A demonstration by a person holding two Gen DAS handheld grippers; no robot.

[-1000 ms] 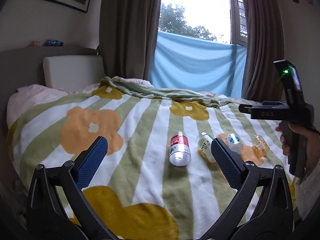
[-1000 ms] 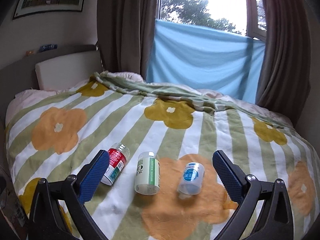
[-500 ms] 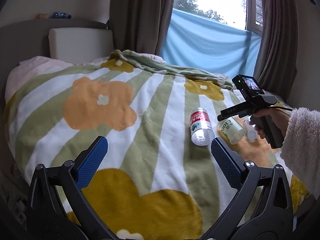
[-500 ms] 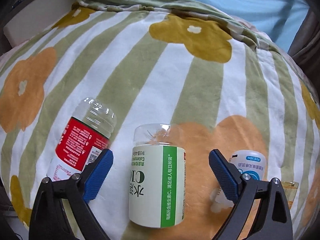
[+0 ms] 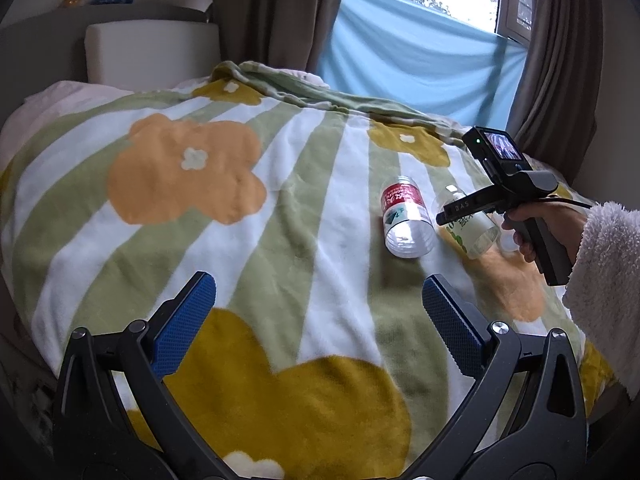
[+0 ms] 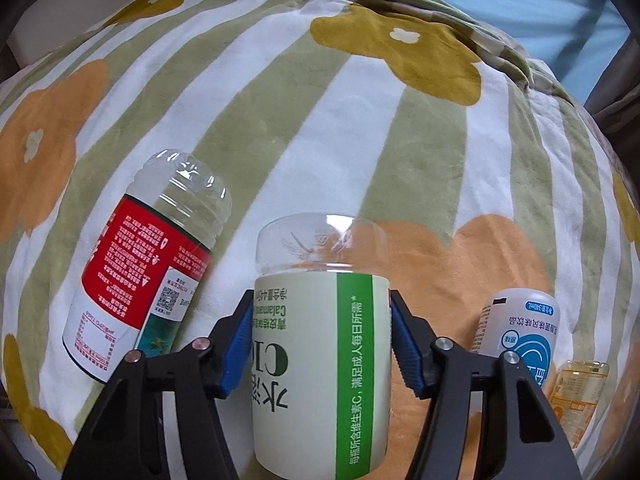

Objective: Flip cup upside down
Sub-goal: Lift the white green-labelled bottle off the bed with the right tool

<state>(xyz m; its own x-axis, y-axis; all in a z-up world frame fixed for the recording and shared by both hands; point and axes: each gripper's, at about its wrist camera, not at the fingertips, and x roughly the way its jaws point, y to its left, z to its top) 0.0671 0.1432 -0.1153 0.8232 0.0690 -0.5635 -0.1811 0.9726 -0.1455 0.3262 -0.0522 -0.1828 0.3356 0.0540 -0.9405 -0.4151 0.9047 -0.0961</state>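
A clear cup with a pale green and white label (image 6: 320, 352) lies on its side on the flowered blanket (image 6: 280, 112). My right gripper (image 6: 322, 340) is closed around it, with the blue pads (image 6: 236, 344) pressing both sides of the label. The same cup shows in the left wrist view (image 5: 470, 230), partly hidden behind the right gripper body (image 5: 504, 188). My left gripper (image 5: 320, 316) is open and empty, held above the blanket's near part, well short of the cups.
A clear cup with a red label (image 6: 144, 272) lies on its side left of the held one, also in the left wrist view (image 5: 404, 220). A blue-labelled cup (image 6: 516, 332) and a small amber one (image 6: 576, 384) lie to the right. A pillow (image 5: 152, 52) and curtains (image 5: 276, 12) stand behind.
My right gripper moved down and forward onto the green-labelled cup and closed on it. The left gripper drifted slightly and stayed open.
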